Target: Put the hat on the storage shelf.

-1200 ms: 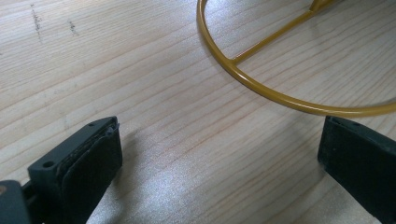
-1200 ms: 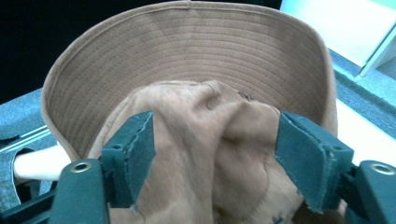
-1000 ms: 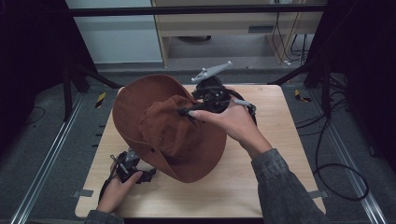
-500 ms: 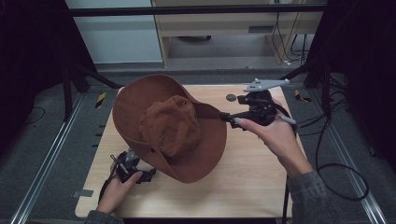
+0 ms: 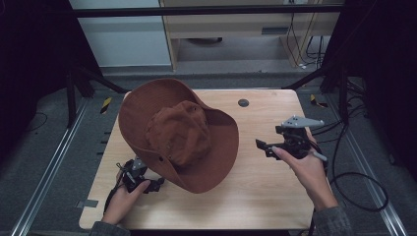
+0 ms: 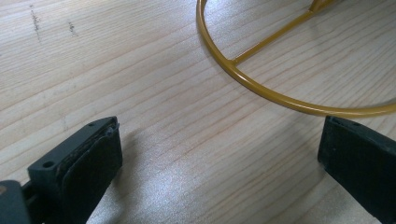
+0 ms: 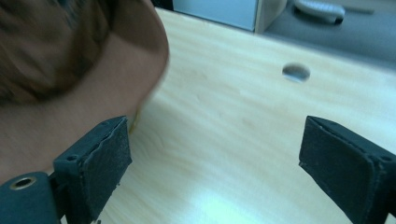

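The right gripper (image 5: pixel 265 146), jaws released, stands apart from the hat (image 5: pixel 178 132), aimed at its brim. The left gripper (image 5: pixel 156 184), also released, sits beside the hat's near edge, closer.

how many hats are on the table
1: a brown wide-brimmed hat on the left half of the wooden table, its brim's near edge just above the left gripper. Whether another lies under it cannot be told.
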Demonstrator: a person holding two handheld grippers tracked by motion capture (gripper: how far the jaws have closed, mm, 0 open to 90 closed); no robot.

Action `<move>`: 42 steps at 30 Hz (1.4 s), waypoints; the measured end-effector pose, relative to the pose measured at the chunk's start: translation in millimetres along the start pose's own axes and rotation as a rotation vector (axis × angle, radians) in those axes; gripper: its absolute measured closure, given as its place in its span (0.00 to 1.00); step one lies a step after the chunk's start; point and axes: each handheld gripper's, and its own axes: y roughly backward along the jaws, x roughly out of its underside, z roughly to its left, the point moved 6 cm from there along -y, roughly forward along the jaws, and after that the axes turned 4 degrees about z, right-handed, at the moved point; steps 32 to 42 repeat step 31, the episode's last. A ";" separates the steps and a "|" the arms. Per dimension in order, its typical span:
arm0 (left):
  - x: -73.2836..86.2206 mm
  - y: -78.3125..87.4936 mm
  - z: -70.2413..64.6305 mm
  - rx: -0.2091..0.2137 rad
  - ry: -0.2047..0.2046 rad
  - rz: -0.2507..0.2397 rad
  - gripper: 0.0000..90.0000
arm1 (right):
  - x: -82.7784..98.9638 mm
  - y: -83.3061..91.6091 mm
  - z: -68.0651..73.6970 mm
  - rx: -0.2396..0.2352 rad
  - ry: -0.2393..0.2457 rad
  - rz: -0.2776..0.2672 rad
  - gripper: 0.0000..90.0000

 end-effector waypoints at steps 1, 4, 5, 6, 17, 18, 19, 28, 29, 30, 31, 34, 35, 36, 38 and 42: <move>0.0 -0.1 0.0 -0.001 0.000 0.000 0.00 | 10.8 -4.4 -2.7 0.005 -0.007 0.012 0.10; 0.0 -0.1 0.1 -0.001 -0.001 0.000 0.00 | 33.1 -15.3 -8.9 0.048 -0.007 0.074 0.10; 0.0 -0.1 0.0 -0.001 -0.001 0.000 0.00 | 40.3 -18.8 -10.3 0.060 -0.003 0.088 0.10; 0.0 -0.1 0.1 -0.001 -0.001 0.000 0.00 | 48.8 -22.8 -11.8 0.059 -0.009 0.101 0.10; -0.1 -0.1 0.0 -0.002 0.001 -0.001 0.00 | 117.7 -54.1 -22.1 0.080 -0.070 0.229 0.12; -0.1 -0.1 0.0 -0.001 0.000 0.000 0.00 | 121.0 -55.7 -21.8 0.070 -0.083 0.234 0.12; -0.1 -0.1 0.0 0.000 0.000 0.000 0.00 | 124.2 -57.4 -21.6 0.068 -0.084 0.243 0.12; -0.4 -0.4 0.0 0.000 -0.003 0.000 0.00 | 132.8 -66.2 -11.3 0.126 0.009 0.205 0.07; -0.5 -0.5 0.0 0.000 -0.003 0.001 0.00 | 132.9 -66.5 -10.7 0.128 0.007 0.206 0.07; -0.5 -0.5 -0.1 0.000 -0.002 0.000 0.00 | 132.9 -66.5 -10.8 0.129 0.007 0.206 0.07; -0.5 -0.5 0.0 0.000 -0.003 0.000 0.00 | 132.9 -66.5 -10.7 0.128 0.006 0.205 0.07; -0.5 -0.5 0.0 0.000 -0.003 0.000 0.00 | 132.9 -66.5 -10.7 0.128 0.006 0.205 0.07; -0.5 -0.5 0.0 0.000 -0.003 0.000 0.00 | 132.9 -66.5 -10.7 0.128 0.006 0.205 0.07; -0.5 -0.5 0.0 0.000 -0.003 0.000 0.00 | 132.9 -66.5 -10.7 0.128 0.006 0.205 0.07; -0.5 -0.5 0.0 0.000 -0.003 0.000 0.00 | 132.9 -66.5 -10.7 0.128 0.006 0.205 0.07; -0.5 -0.5 0.0 0.000 -0.003 0.000 0.00 | 132.9 -66.5 -10.7 0.128 0.006 0.205 0.07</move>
